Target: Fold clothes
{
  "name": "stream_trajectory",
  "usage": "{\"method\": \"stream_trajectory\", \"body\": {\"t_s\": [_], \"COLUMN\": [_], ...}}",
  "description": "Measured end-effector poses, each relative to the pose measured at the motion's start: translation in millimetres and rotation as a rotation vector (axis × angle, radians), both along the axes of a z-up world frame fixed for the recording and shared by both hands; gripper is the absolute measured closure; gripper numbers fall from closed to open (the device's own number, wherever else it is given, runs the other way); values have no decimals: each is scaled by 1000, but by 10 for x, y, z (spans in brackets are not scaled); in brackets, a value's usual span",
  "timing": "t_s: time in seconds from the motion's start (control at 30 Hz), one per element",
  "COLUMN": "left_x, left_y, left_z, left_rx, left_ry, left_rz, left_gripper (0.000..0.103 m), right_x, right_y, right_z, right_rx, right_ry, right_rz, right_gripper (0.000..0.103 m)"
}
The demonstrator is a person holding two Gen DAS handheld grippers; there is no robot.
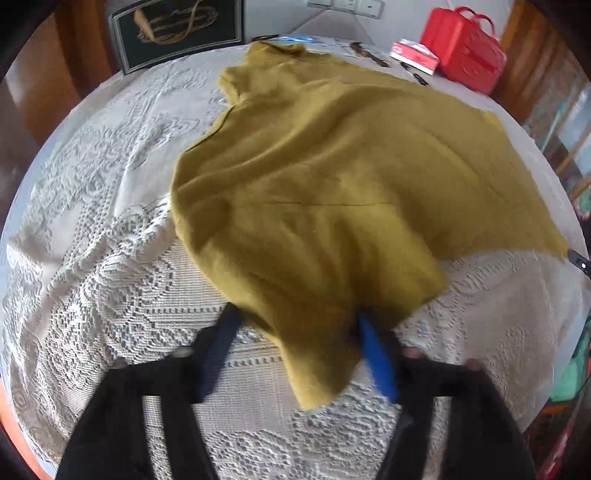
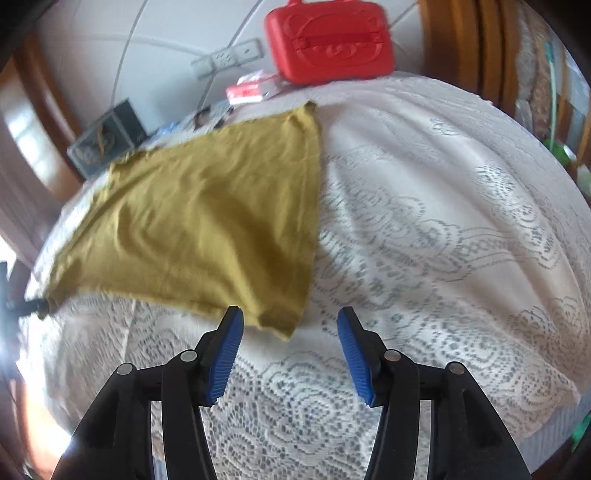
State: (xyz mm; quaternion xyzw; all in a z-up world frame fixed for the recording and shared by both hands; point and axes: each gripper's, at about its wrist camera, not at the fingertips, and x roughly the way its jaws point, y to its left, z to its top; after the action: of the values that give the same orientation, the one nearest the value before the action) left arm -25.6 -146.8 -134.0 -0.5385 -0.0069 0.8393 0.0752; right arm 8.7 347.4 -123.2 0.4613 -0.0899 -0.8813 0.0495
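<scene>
A mustard-yellow garment (image 1: 332, 177) lies spread on the lace-covered table (image 1: 110, 229), its collar end toward the far side. In the left wrist view a near flap of it droops between the fingers of my left gripper (image 1: 301, 332). The jaws stand apart; the cloth hangs against the right blue pad (image 1: 380, 365) and does not touch the left one. In the right wrist view the garment (image 2: 199, 229) lies ahead on the left. Its near corner reaches just past the tips of my right gripper (image 2: 291, 317), which is open with nothing pinched.
At the far side stand a red case (image 1: 465, 48), a red-and-white box (image 1: 413, 55), small dark items and a dark framed picture (image 1: 177, 29) leaning against the wall. Wall sockets (image 2: 229, 59) are behind. Lace cloth (image 2: 443, 221) stretches to the right of the garment. Wooden furniture flanks the table.
</scene>
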Motion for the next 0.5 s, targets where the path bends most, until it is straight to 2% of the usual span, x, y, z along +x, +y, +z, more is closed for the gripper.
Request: {"method": "stream_trajectory", "body": {"t_s": [0.07,0.13,0.17,0.2,0.27,0.33,0.43,0.5], "left_x": [20,10,-1,-32,-128,-297,-657,-922], "left_y": [71,116,115,104,74,37,-4,28], "left_z": [29,122,184,261,435,607,724,717], "left_rx": [14,0,6,19,46,60,109,114], "left_ry": [-3,36,56,71,104,121,94,63], "left_rz": [-23,-25,-25,-20,-13,2,23,38], "left_gripper": [91,93,93,93,93,93,93,93], "right_x": [-18,-42,-52,-57,-68,-124,-303,-485], "right_y": [-125,-241,-304,-319,-283,-230,-128,-74], "right_z": [-60,-130,-128,-93,23,233,442,519], "right_rx": [45,128,201,207,143,124,82,72], "right_ry": [-18,-37,-32,-23,2,49,76,78], "right_rz": [42,59,49,55,60,55,42,29], "right_gripper": [50,58,82,96,96,96,96,96]}}
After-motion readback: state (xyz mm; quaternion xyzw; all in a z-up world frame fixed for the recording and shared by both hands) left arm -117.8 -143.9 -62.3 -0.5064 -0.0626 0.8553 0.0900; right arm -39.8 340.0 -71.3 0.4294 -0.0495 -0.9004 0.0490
